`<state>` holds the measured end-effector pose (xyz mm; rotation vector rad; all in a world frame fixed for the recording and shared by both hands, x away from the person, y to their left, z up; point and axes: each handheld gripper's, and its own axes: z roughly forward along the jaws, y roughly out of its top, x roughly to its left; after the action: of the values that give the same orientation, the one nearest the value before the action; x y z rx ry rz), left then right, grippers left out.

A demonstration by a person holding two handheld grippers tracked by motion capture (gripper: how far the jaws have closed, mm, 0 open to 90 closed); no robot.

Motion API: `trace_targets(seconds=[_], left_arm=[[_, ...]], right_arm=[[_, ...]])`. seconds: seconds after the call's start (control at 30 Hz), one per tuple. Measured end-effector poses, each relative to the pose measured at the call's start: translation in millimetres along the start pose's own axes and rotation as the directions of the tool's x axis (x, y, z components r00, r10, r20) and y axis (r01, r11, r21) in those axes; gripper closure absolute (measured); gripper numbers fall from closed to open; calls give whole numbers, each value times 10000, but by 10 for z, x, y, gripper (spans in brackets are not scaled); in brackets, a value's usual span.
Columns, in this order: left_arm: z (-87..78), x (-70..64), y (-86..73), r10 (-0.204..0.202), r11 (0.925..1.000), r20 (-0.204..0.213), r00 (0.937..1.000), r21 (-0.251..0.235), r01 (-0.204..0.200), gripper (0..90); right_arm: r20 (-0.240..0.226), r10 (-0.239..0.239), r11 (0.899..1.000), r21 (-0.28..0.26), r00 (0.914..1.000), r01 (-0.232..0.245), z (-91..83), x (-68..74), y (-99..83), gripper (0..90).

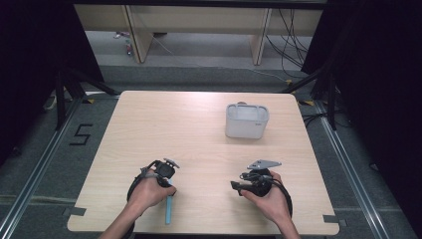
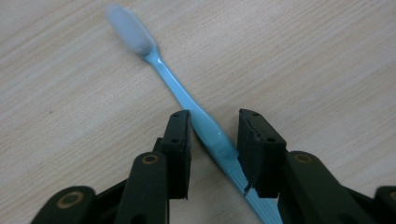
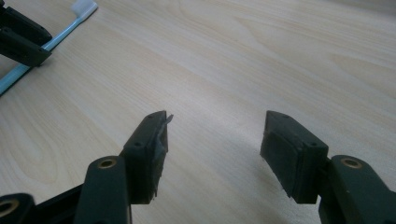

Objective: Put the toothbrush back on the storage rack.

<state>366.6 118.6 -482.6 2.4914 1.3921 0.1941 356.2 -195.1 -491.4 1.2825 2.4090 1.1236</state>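
Straddling the blue toothbrush (image 2: 205,128), left gripper (image 2: 212,133) jaws are standing spread, not clamping; toothbrush is lying flat, well apart from the white container (image 1: 247,121), contents not discernible. Right gripper (image 3: 212,151) is hovering, jaws spread.

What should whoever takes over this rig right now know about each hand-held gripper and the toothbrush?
Left hand-held gripper: jaws open, straddling the handle of the blue toothbrush; not yet closed on it.
Right hand-held gripper: open, empty, over bare table.
Toothbrush lies flat near the table's front edge, by the left hand. White container stands upright on the far right part of the table.
Done: the left gripper is lined up on the handle.
Left: close and lift; the container is probably the destination.
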Motion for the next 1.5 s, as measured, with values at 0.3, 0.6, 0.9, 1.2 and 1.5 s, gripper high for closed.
trace_targets(seconds=[0.3,0.6,0.9,1.2,1.5], left_arm=[[-18,40,-5,763,9964,258,9967,355,-772,757],[-26,31,2,1488,9859,293,9884,731,-1506,770],[-13,40,33,2112,9714,482,9763,1010,-2151,735],[-18,36,46,2553,9532,664,9646,1499,-2626,755],[-20,27,86,2914,9294,831,9530,2113,-3026,785]], right_arm=[[-278,234,9996,177,9993,-229,10,10,3,415],[-410,505,9981,360,9979,-490,15,29,-1,415],[-469,580,9973,485,9972,-557,9,29,0,414],[-166,560,9984,111,9983,-559,31,38,-9,413],[-242,336,9989,331,9991,-328,1,23,1,412]])
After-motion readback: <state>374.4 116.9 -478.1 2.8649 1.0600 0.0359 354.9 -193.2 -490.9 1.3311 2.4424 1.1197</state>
